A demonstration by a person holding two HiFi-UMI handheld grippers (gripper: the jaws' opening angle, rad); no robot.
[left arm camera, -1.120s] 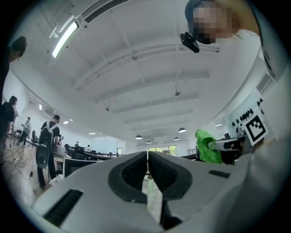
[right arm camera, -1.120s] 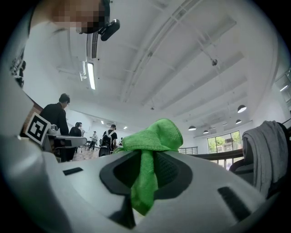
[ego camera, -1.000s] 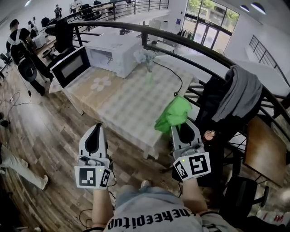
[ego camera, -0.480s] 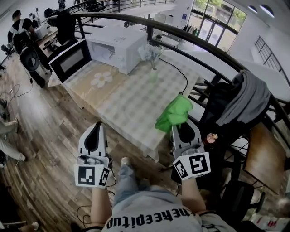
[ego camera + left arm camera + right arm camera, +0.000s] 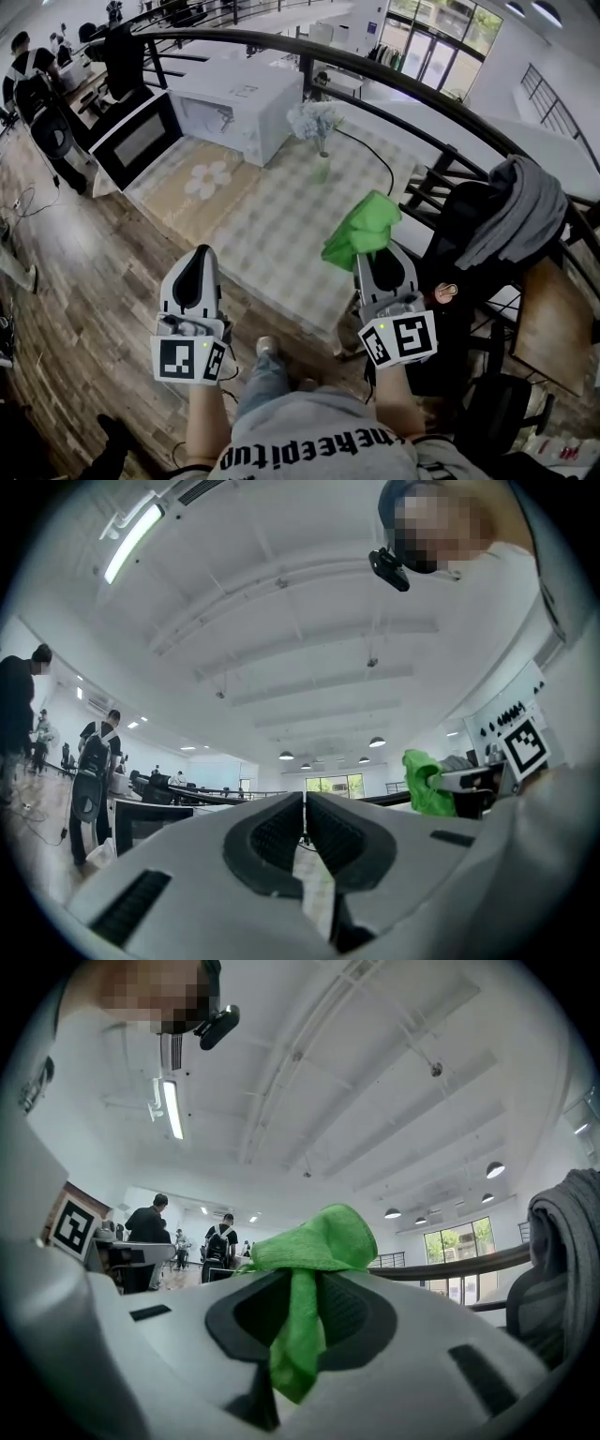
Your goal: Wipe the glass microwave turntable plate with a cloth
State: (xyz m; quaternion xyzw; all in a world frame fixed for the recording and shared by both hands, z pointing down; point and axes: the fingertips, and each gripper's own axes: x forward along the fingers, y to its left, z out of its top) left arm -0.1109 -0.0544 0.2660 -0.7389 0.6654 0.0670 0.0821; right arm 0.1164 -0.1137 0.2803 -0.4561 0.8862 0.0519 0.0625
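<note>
The green cloth (image 5: 361, 234) is pinched between the jaws of the right gripper (image 5: 377, 255), held over the near edge of the checked table (image 5: 281, 225). The glass plate can't be made out. The left gripper (image 5: 194, 272), jaws closed on nothing, hovers just short of the table over wood floor (image 5: 84, 272). At the table's far end stand a white microwave (image 5: 234, 103), door open, and a vase of flowers (image 5: 319, 127). A black railing (image 5: 422, 108) runs behind.

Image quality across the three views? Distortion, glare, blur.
Head view: heavy fisheye, the railing bows into an arc; evenly lit, sharp. Left gripper view: black circular vignette, ceiling strip light blown out. Right gripper view: same vignette, green cloth in the right gripper sharp.
</note>
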